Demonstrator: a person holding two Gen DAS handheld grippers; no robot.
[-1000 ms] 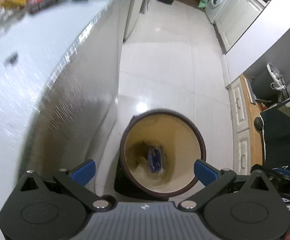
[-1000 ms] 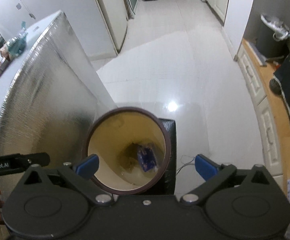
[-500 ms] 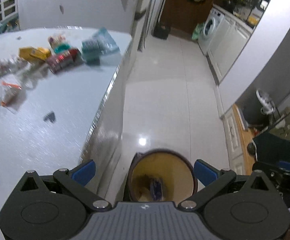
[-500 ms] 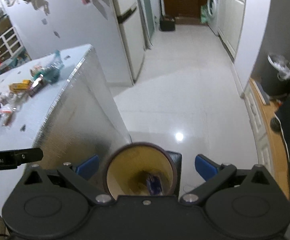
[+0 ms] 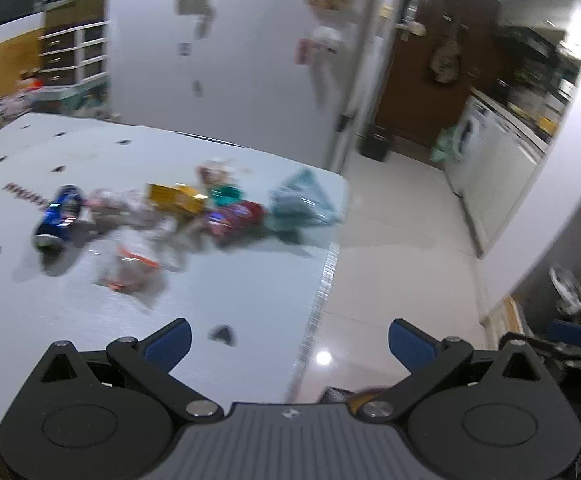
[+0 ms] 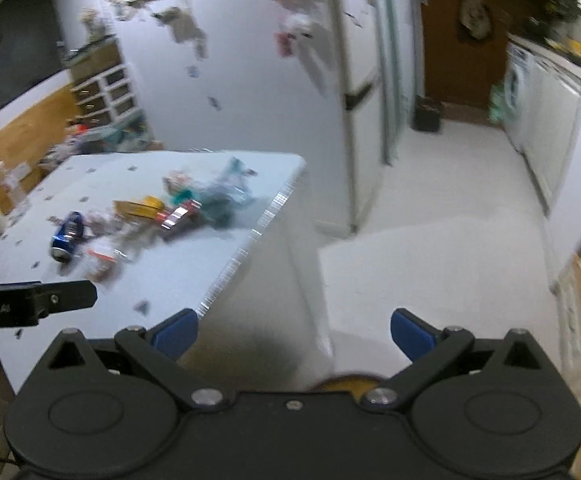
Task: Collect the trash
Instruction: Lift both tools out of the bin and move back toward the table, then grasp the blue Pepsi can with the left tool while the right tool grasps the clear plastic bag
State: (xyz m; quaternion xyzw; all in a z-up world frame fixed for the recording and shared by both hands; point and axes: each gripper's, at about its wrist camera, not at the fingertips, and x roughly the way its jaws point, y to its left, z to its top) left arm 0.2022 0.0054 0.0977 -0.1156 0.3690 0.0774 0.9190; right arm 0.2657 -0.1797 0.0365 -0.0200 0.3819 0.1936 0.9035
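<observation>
On my left wrist view: left tool, blue-padded fingers spread wide, holding nothing, poised over the near edge of the pale grey desk. Trash lies clustered toward the desk's far right corner, blurred: one crushed blue drink can on its side at the left end; one yellow carton; one red foil wrapper; one pale teal plastic bag nearest the corner; one clear wrapper with orange print closest to me. Brown bin rim barely shows below the tool.

On my right wrist view: right tool, fingers likewise spread and empty, over the white floor beside the desk. Same trash pile, well apart from the tool.
</observation>
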